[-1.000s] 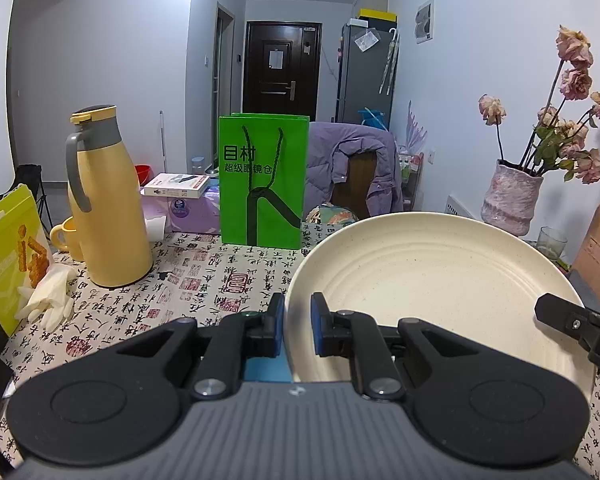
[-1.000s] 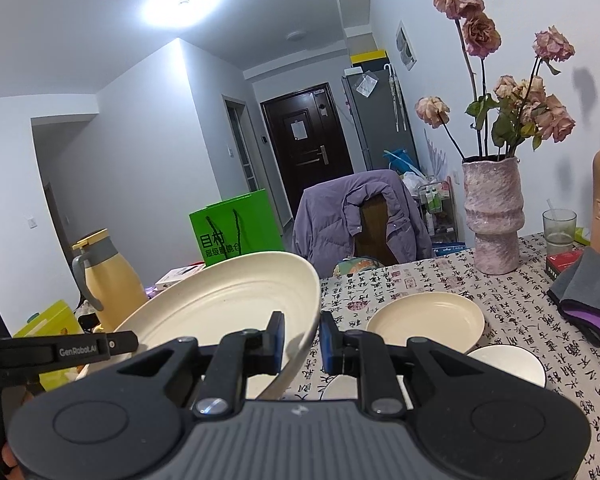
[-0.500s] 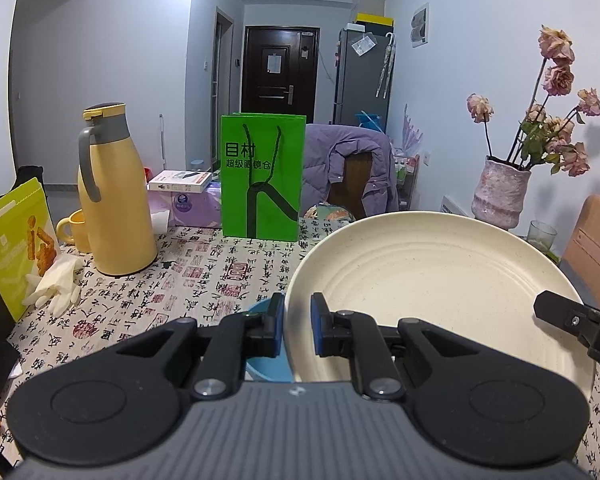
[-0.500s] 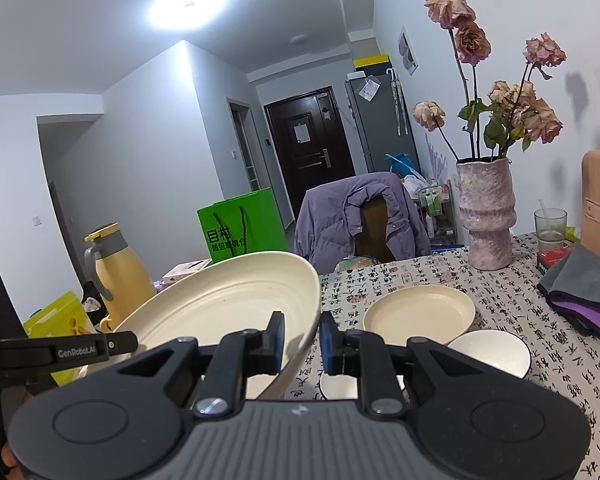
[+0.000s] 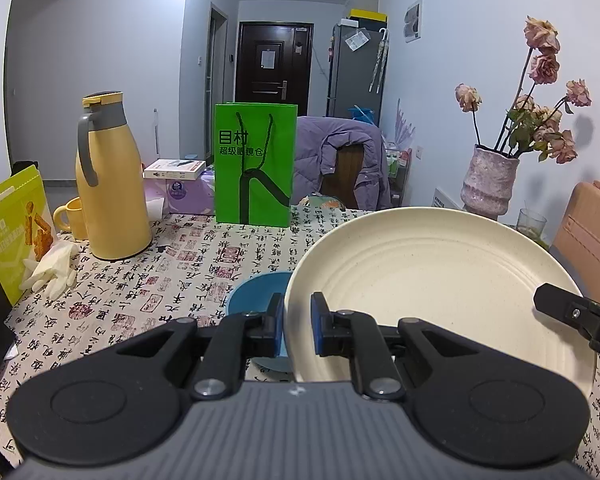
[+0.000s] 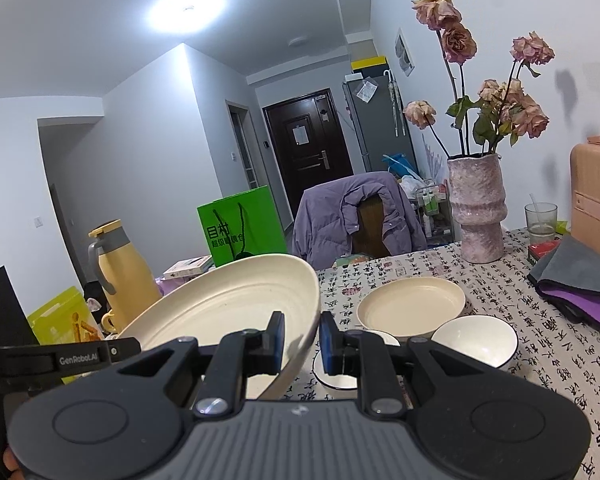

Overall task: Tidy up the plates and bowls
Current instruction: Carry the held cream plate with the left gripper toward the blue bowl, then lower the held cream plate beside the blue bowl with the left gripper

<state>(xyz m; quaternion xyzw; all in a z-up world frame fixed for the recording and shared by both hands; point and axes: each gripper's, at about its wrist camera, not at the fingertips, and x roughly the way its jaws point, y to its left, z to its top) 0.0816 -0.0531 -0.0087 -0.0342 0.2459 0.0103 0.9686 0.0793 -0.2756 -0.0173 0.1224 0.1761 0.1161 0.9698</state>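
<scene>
A large cream plate (image 5: 440,292) hangs above the table, tilted, held by both grippers. My left gripper (image 5: 297,320) is shut on its left rim. My right gripper (image 6: 302,340) is shut on the opposite rim of the same plate (image 6: 228,308). Below the plate's left edge a blue bowl (image 5: 256,292) stands on the table. To the right lie a smaller cream plate (image 6: 410,300), a white bowl (image 6: 474,336) and a small white dish (image 6: 336,376), the dish partly hidden behind my right gripper.
On the patterned tablecloth (image 5: 188,264) stand a yellow thermos (image 5: 108,184), a yellow mug (image 5: 70,218), a green paper bag (image 5: 254,164) and a pink vase (image 6: 476,216) of dried roses. White gloves (image 5: 52,270) lie at left; a folded grey-purple cloth (image 6: 576,280) at right.
Both grippers have drawn back toward the near side with the plate between them, a little lower. The blue bowl has come into view under the plate's left edge.
</scene>
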